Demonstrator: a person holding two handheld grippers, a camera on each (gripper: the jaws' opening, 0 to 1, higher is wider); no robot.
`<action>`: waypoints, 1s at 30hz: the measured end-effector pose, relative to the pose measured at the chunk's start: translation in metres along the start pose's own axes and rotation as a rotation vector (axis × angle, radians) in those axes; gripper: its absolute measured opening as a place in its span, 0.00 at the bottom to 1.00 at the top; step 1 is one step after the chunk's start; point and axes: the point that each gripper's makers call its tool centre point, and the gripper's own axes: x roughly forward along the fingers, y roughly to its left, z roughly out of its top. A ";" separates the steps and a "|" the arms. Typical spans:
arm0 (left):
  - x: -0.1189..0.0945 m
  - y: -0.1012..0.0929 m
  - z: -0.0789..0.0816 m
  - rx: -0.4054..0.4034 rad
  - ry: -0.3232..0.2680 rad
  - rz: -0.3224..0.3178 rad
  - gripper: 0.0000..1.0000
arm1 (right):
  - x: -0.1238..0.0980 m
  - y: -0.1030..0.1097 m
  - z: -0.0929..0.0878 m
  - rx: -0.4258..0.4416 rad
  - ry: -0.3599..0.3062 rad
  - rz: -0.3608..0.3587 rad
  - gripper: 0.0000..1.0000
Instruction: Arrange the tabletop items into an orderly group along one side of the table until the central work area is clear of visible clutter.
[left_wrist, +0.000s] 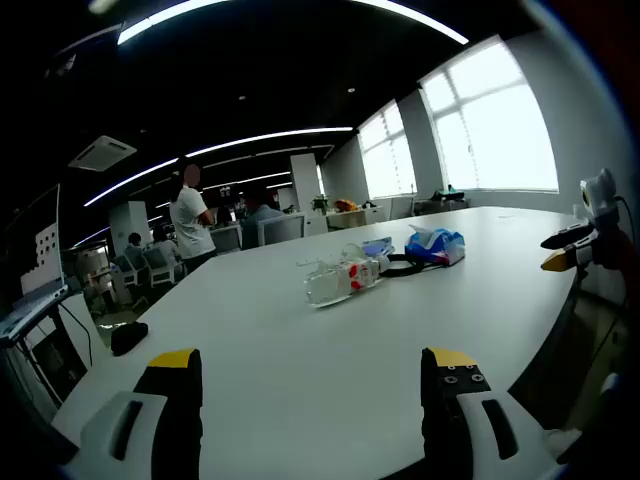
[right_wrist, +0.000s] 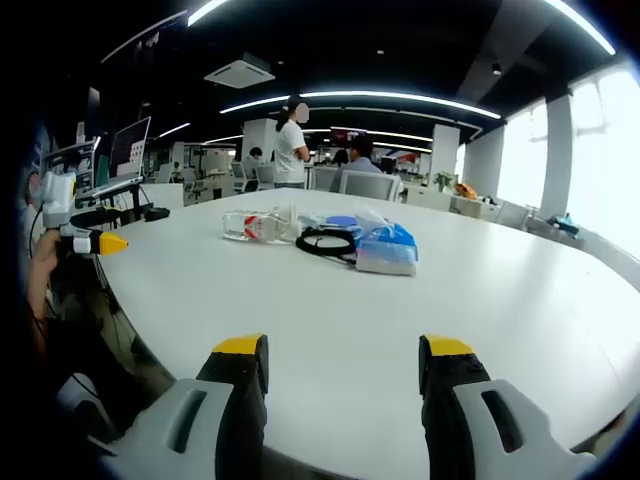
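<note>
On the white table (left_wrist: 300, 340) lies a small cluster: a clear plastic bottle with a red-and-white label (left_wrist: 340, 280), a coiled black cable (left_wrist: 400, 265) and a blue tissue pack (left_wrist: 435, 245). The right gripper view has the same bottle (right_wrist: 258, 226), cable (right_wrist: 325, 243) and tissue pack (right_wrist: 385, 250) mid-table. My left gripper (left_wrist: 312, 385) is open over the near table edge, well short of the cluster. My right gripper (right_wrist: 342, 375) is open too, nothing between its jaws. The right gripper (left_wrist: 575, 250) enters the left view from the right; the left gripper (right_wrist: 85, 235) appears at the left of the right view.
A person in a white shirt (left_wrist: 190, 222) stands beyond the table's far side, with seated people, desks and chairs (left_wrist: 140, 265) behind. Large windows (left_wrist: 490, 125) line the right wall. A black object (left_wrist: 128, 337) sits off the table's left edge.
</note>
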 end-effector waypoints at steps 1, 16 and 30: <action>0.000 0.000 0.000 0.000 0.002 0.000 0.90 | 0.000 0.000 0.000 0.000 -0.002 0.000 0.59; -0.001 -0.001 0.000 0.006 0.002 -0.002 0.90 | -0.002 -0.003 0.000 -0.002 0.005 -0.013 0.59; -0.001 -0.001 0.002 0.009 -0.001 -0.003 0.90 | 0.000 0.001 0.001 -0.007 0.004 0.002 0.59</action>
